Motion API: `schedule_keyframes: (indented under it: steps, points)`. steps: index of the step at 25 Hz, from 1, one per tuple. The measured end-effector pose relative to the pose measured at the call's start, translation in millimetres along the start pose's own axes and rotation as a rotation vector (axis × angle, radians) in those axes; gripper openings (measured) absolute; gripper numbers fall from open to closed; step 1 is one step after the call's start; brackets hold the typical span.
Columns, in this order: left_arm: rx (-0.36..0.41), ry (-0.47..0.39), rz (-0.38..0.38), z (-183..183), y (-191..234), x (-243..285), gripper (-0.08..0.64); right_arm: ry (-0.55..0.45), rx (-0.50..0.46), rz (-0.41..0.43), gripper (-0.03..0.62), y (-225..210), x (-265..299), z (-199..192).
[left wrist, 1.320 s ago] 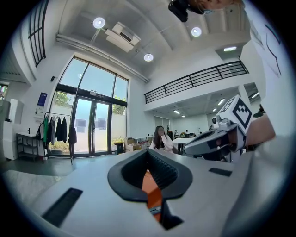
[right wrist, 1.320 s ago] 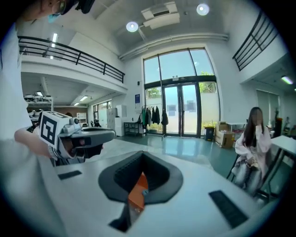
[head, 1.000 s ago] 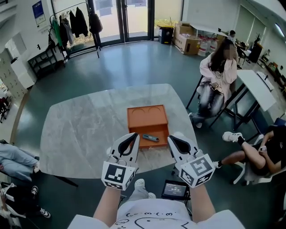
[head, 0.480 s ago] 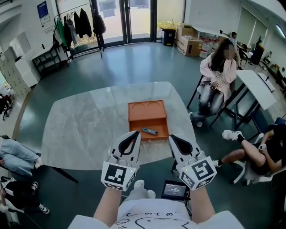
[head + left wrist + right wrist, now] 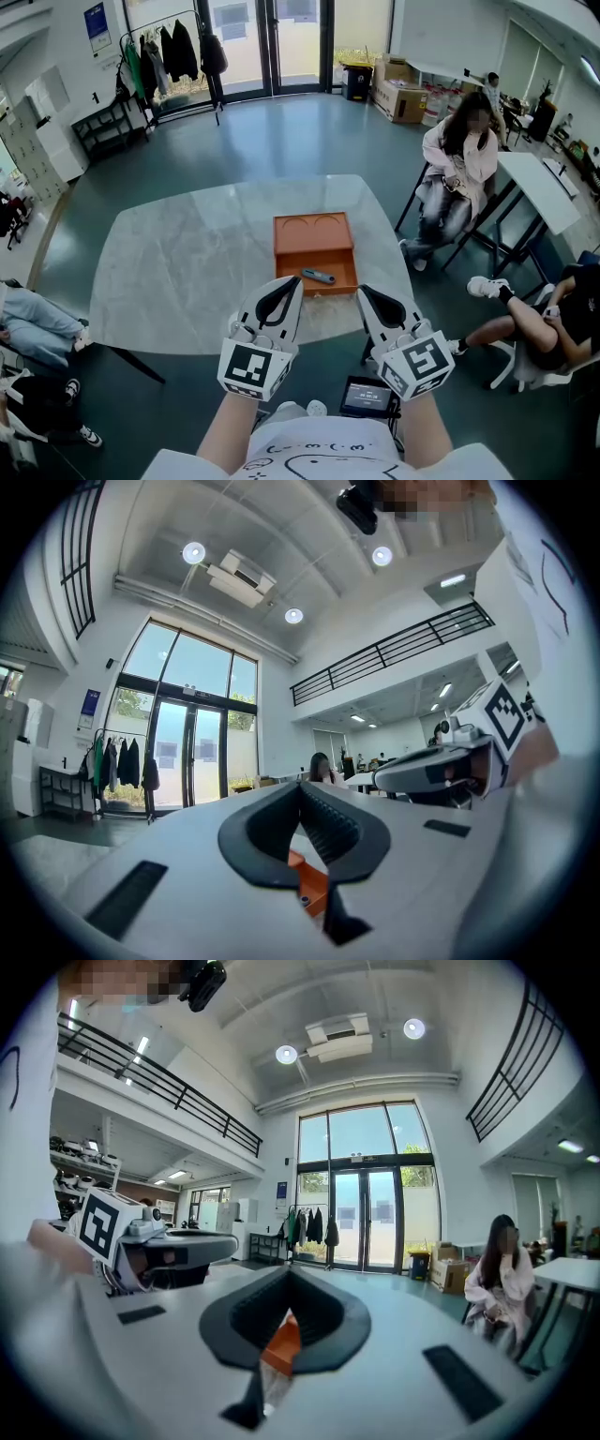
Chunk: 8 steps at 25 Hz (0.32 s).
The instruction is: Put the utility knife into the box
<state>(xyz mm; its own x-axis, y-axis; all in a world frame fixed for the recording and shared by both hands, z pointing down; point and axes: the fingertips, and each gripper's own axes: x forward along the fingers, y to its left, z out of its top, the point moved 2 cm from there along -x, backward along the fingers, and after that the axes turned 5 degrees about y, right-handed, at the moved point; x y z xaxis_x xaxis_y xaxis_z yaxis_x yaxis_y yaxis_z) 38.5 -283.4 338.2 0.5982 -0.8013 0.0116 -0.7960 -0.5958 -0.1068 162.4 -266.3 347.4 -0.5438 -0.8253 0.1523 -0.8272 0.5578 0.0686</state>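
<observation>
On the pale marble table (image 5: 178, 272), ringed by teal floor (image 5: 281, 131), an orange box (image 5: 314, 239) holds the utility knife (image 5: 318, 277); left gripper (image 5: 292, 282) and right gripper (image 5: 364, 292) hover closed, empty

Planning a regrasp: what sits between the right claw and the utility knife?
In the head view, only a wall and bare floor of the orange box; the utility knife lies inside it.

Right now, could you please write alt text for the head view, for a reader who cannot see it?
A utility knife lies inside an open orange box on a pale marble table, seen from above. Nearer the camera, the left gripper and right gripper hover shut and empty near the table's edge.
</observation>
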Motion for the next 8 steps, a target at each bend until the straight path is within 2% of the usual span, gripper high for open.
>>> schedule_keyframes:
  steps: [8]
  points:
    - [-0.005,-0.008,-0.001,-0.4,6.8,-4.0,0.015,-0.003,-0.031,0.014,0.008,9.9,7.0,4.6]
